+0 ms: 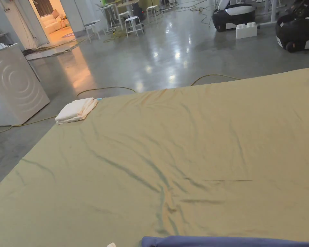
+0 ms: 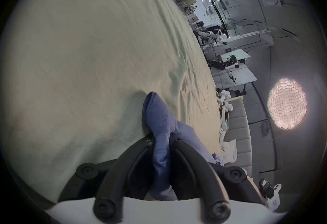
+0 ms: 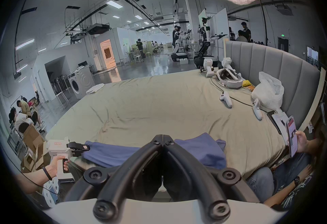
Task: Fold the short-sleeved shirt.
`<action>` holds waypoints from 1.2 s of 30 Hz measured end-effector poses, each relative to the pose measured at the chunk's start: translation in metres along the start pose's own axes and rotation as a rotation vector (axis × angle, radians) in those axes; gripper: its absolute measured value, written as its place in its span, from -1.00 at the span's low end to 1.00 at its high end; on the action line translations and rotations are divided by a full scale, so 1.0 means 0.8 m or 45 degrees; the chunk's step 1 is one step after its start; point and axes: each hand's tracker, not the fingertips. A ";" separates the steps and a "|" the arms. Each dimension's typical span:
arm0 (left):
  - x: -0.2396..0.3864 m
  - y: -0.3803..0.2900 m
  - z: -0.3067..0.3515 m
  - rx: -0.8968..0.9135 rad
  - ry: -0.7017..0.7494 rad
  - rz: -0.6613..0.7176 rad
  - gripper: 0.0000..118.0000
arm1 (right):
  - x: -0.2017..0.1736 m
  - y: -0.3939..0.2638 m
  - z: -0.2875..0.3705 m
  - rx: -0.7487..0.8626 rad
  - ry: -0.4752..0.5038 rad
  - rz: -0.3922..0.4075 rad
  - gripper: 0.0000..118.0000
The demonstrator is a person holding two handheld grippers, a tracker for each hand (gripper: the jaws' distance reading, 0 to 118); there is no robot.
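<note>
On the bed's near edge: blue shirt is lying bunched on the tan sheet.
Left gripper: jaws are pinching a stitched fold of the shirt.
Right gripper: jaws are meeting tip to tip, gripping nothing.
Far corner: folded white cloth is resting on the sheet.

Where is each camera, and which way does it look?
Head view: high up, looking across the bed sheet toward the washing machine.
Left gripper view: on the left gripper, jaws pinching the blue shirt.
Right gripper view: on the right gripper, jaws together, facing the headboard.
All share the shirt and sheet.
</note>
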 end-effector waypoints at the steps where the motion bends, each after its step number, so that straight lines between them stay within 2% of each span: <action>1: 0.008 -0.002 0.010 0.058 0.024 -0.029 -0.75 | 0.000 0.000 0.000 -0.003 -0.004 0.000 -1.00; 3: 0.014 0.005 0.031 0.120 -0.024 -0.021 -0.75 | 0.002 -0.001 0.002 -0.005 -0.010 -0.003 -1.00; 9: 0.017 0.056 0.133 0.307 0.114 -0.127 -0.75 | 0.011 -0.003 0.000 -0.008 -0.004 -0.036 -1.00; 11: 0.038 0.067 0.161 0.368 0.278 -0.292 -0.75 | 0.013 -0.003 -0.003 -0.012 0.008 -0.054 -1.00; 13: 0.071 0.064 0.169 0.333 0.290 -0.429 -0.75 | 0.015 -0.004 -0.006 -0.014 0.017 -0.072 -1.00; 15: 0.111 0.040 0.156 0.312 0.203 -0.555 -0.75 | 0.016 -0.004 -0.008 -0.017 0.029 -0.091 -1.00; 17: 0.151 0.005 0.119 0.191 0.111 -0.655 -0.75 | 0.015 -0.003 -0.008 -0.012 0.037 -0.112 -1.00; 20: 0.189 -0.053 0.046 0.045 -0.005 -0.728 -0.75 | 0.011 -0.003 0.000 0.002 0.056 -0.119 -1.00; 22: 0.197 -0.086 -0.004 -0.067 -0.011 -0.727 -0.75 | 0.010 -0.004 0.012 0.011 0.035 -0.081 -1.00; 24: 0.203 -0.113 -0.039 -0.142 0.058 -0.767 -0.75 | 0.024 -0.012 0.025 0.019 -0.046 -0.013 -1.00; 27: 0.201 -0.132 -0.067 -0.166 0.065 -0.775 -0.74 | 0.035 -0.020 0.046 0.026 -0.096 -0.019 -1.00; 28: 0.200 -0.135 -0.072 -0.174 0.041 -0.776 -0.67 | 0.041 -0.023 0.048 0.016 -0.108 -0.032 -1.00; 31: 0.207 -0.136 -0.075 -0.172 0.103 -0.806 0.43 | 0.055 -0.028 0.048 -0.015 -0.134 -0.082 -1.00; 32: 0.207 -0.131 -0.062 -0.137 0.059 -0.812 0.61 | 0.057 -0.029 0.047 -0.022 -0.143 -0.097 -1.00; 34: 0.209 -0.114 -0.041 -0.083 -0.058 -0.772 0.66 | 0.060 -0.032 0.049 -0.015 -0.142 -0.113 -1.00; 36: 0.205 -0.095 -0.018 -0.012 -0.071 -0.700 0.71 | 0.059 -0.031 0.044 -0.015 -0.113 -0.157 -1.00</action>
